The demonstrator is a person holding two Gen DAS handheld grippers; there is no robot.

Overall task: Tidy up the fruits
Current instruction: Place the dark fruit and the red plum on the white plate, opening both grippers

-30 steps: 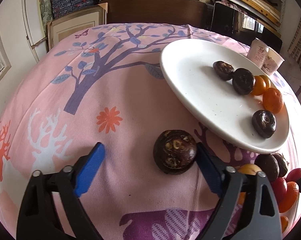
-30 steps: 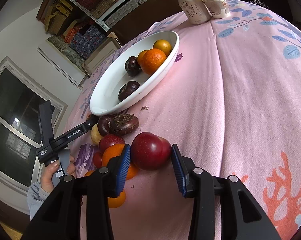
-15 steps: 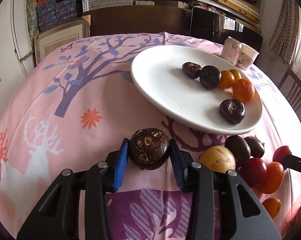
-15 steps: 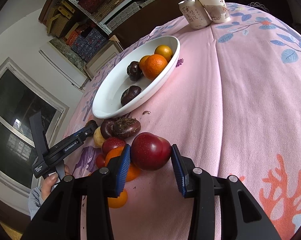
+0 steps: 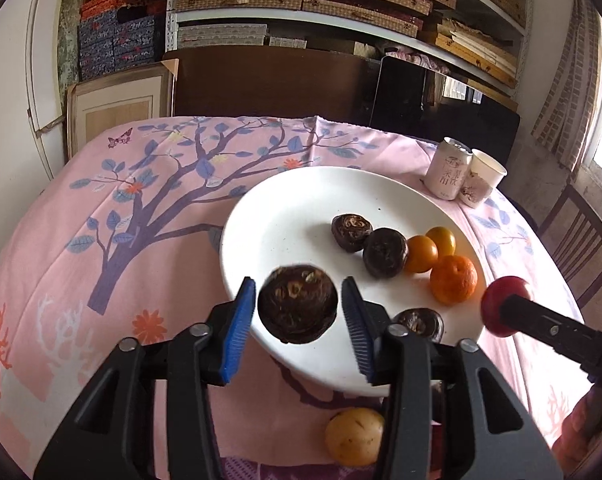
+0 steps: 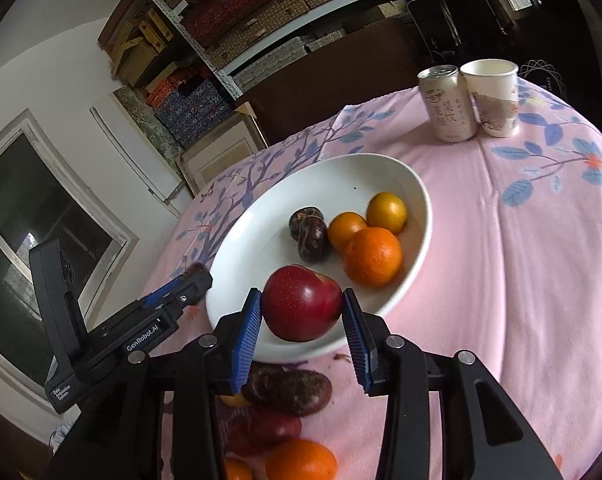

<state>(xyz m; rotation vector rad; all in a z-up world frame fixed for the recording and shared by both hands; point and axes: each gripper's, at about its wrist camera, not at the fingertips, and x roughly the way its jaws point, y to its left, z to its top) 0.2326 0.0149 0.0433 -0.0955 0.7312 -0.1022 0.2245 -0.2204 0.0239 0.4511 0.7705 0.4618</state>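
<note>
My left gripper (image 5: pixel 299 312) hangs over the near rim of the white plate (image 5: pixel 301 208). Its jaws are opening, and a dark wrinkled fruit (image 5: pixel 297 304) sits blurred between the pads with a thin gap on each side. My right gripper (image 6: pixel 301 312) is shut on a red apple (image 6: pixel 301 306) above the plate's (image 6: pixel 341 176) near edge, and its jaws are just starting to open. On the plate lie three dark fruits (image 5: pixel 385 252) and three oranges (image 5: pixel 453 280). The apple (image 5: pixel 501 300) also shows in the left wrist view.
Loose fruit lies on the pink cloth near the plate: a yellow one (image 5: pixel 355 436), a dark one (image 6: pixel 293 390), an orange (image 6: pixel 301 460). A can (image 5: pixel 449 174) and a paper cup (image 5: pixel 483 182) stand behind the plate. A chair (image 5: pixel 581 240) stands at the right.
The left gripper closed on the dark fruit, lifted it from the cloth to over the plate's rim, then widened. The right gripper carried the red apple up over the plate.
</note>
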